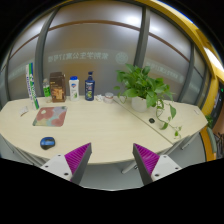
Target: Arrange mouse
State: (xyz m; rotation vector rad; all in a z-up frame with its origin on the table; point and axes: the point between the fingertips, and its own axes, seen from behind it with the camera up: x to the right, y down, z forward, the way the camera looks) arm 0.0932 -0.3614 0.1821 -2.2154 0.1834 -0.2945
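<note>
- No text readable anywhere.
- White lettering band on glass wall [88,57]: too small to read.
- Bottles [90,86] and green box [32,80] on table: labels illegible.

A single view, from a wide-angle camera riding on the hand-held gripper [112,160] and looking forward along its two fingers [75,158], whose tips rise at the bottom of the view. It sits above and well back from a pale table [95,125], looking slightly down across it – bottles [82,87] and a leafy plant [145,88] stand at the far side, glass walls [100,45] beyond
</note>
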